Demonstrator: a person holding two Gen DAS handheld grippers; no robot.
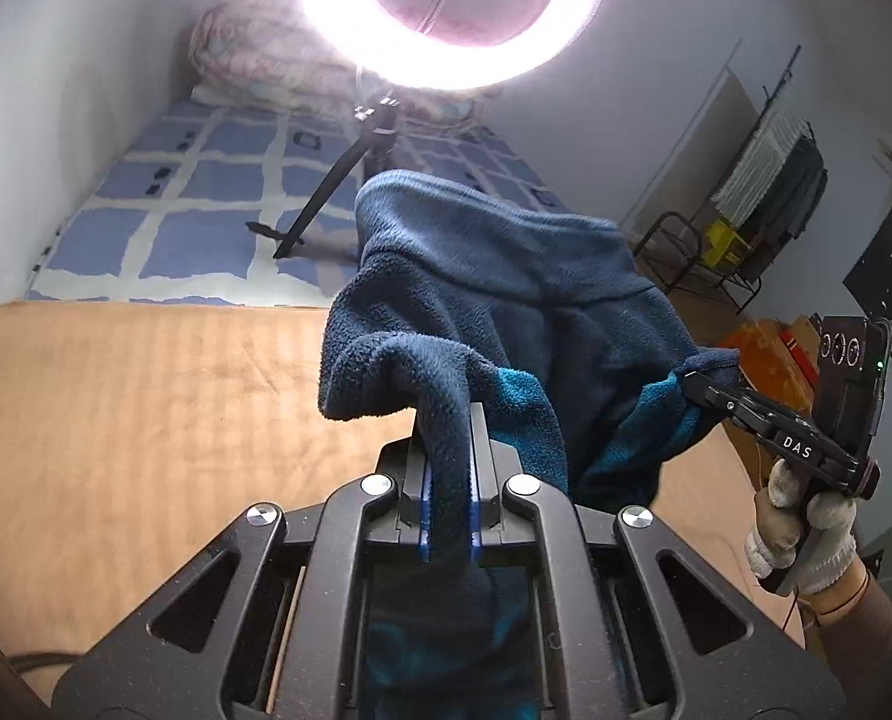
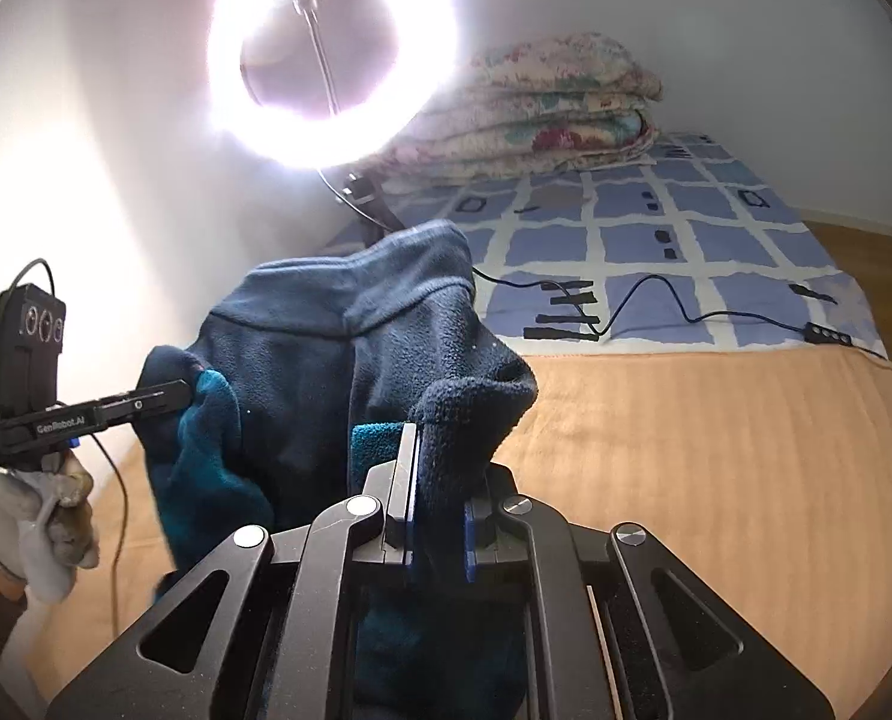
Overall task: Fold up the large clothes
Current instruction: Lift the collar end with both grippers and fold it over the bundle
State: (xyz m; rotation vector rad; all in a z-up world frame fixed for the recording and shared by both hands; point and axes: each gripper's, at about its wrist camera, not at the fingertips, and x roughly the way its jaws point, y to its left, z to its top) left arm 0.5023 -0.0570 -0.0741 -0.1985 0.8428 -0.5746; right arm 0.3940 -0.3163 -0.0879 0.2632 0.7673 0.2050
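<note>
L wrist view:
- left gripper: jaws closed on a bunched edge of the fleece garment; cloth is pinched between the blue pads, excess hangs below the fingers.
- garment: dark navy fleece w/ teal inner side, held up off the tan blanket; fills frame centre, seamed band seen at 12 o'clock of the bundle.
- right gripper: seen at 3 o'clock, tip buried in the other edge of the fleece, jaws clamped on it; held by a gloved hand.
- bkgd: ring light at 12 o'clock, its tripod on the checked bedsheet; clothes rack at 2 o'clock.

R wrist view:
- right gripper: closed on a thick navy fold, teal lining shows just at 9 o'clock of the fingers.
- left gripper: at 9 o'clock, tip gripping the far corner of the fleece; gloved hand below it.
- garment: strung btwn both grippers, sagging in the middle, lower part not visible.
- bkgd: folded quilt at 1 o'clock, cable w/ power strip on the sheet at 3 o'clock.

Progress (est.):
- done: two edge points grabbed, garment lifted clear of the blanket.
- left: no fold visible yet; spreading flat on the blanket, folding and squaring up are all judged outstanding. Early stage.
</note>
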